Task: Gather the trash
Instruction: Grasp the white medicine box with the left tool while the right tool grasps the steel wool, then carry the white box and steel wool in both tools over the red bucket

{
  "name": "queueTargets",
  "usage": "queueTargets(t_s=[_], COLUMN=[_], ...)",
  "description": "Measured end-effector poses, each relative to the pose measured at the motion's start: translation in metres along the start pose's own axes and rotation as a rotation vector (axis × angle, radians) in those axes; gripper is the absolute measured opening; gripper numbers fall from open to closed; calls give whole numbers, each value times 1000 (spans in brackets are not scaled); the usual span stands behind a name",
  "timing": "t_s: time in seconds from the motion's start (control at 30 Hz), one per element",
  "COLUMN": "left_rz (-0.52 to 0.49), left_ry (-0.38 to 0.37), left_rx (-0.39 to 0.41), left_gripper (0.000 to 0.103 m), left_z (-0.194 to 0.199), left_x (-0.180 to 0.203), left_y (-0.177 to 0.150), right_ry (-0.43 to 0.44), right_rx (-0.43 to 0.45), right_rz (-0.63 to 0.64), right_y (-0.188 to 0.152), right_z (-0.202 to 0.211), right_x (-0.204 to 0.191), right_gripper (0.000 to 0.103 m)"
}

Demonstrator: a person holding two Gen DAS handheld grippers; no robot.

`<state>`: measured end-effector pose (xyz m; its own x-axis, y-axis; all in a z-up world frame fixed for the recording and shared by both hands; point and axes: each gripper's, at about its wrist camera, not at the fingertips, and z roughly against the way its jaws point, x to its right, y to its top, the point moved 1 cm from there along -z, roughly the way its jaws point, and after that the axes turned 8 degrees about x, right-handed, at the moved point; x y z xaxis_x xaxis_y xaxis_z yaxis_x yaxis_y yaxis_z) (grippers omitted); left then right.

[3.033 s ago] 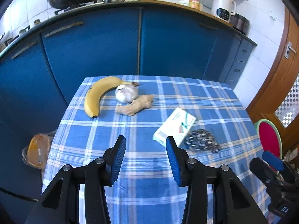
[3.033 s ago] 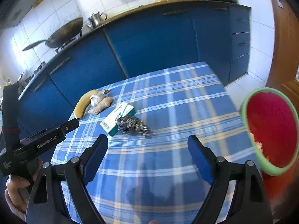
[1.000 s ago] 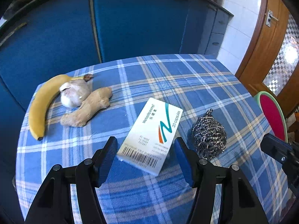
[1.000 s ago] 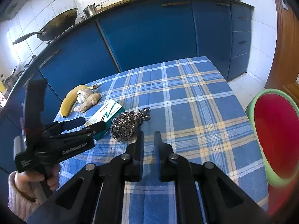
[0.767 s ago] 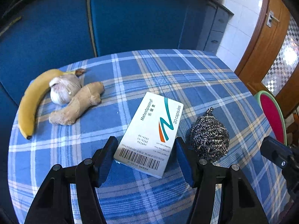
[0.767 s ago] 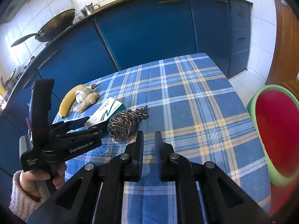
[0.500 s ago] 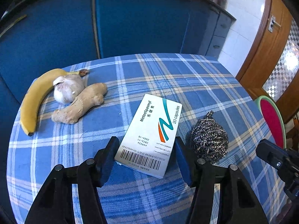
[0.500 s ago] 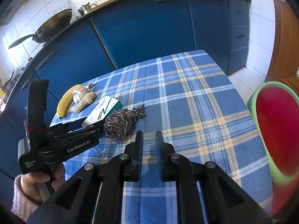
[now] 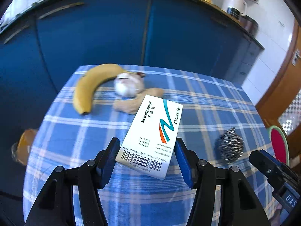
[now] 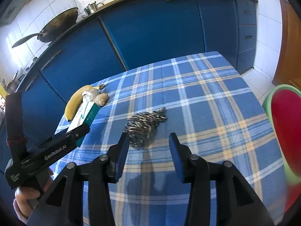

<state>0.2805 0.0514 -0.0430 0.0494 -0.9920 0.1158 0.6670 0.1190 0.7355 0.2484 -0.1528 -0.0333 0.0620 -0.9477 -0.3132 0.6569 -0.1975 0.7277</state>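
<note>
A white medicine box [image 9: 152,137] with a teal and orange stripe is gripped at its barcode end by my left gripper [image 9: 146,145], lifted and tilted off the blue checked tablecloth [image 10: 207,98]. In the right wrist view the box [image 10: 84,113] slants up from the cloth. A steel wool scourer [image 10: 145,124] lies on the cloth just ahead of my right gripper [image 10: 148,141], whose jaws are opening with nothing pressed between them; the scourer's near end sits beside the left fingertip. The scourer [image 9: 229,146] also shows at the right of the left wrist view.
A banana [image 9: 88,88], a garlic bulb [image 9: 128,86] and a ginger root [image 9: 129,105] lie at the table's far left. A red bin with a green rim [image 10: 282,131] stands off the table's right edge. Blue cabinets run behind. An orange bag [image 9: 22,146] lies on the floor at left.
The left gripper closed on the medicine box and raised it, tilting it off the cloth. The right gripper's jaws went from shut to open, with the scourer now closer to them.
</note>
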Motion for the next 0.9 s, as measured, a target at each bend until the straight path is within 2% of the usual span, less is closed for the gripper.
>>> queueTargets(t_s=[0.2,0.47,0.6,0.7,0.9], left_rz=[32,50,52,50,44], left_ry=[21,36,33,29,16], left_rx=[-2,-13,-13,-12,-6], left_gripper=[61,60,60,60,60], left_z=[1,0,1,1,8], left_x=[-11,-17,-16,-14,-10], left_y=[-4,-9,-11,-12,-13], right_ry=[-13,-58,-92,-85,-50], right_rx=[-20,-62,-56,-53,-40], right_rz=[5,6,31,32,19], right_y=[1,-7,-13,-14,-14], right_z=[-19,-46,-52,-51,-39], right_x=[-13,-15,-14,-11,-9], right_gripper=[56,55,33,23,18])
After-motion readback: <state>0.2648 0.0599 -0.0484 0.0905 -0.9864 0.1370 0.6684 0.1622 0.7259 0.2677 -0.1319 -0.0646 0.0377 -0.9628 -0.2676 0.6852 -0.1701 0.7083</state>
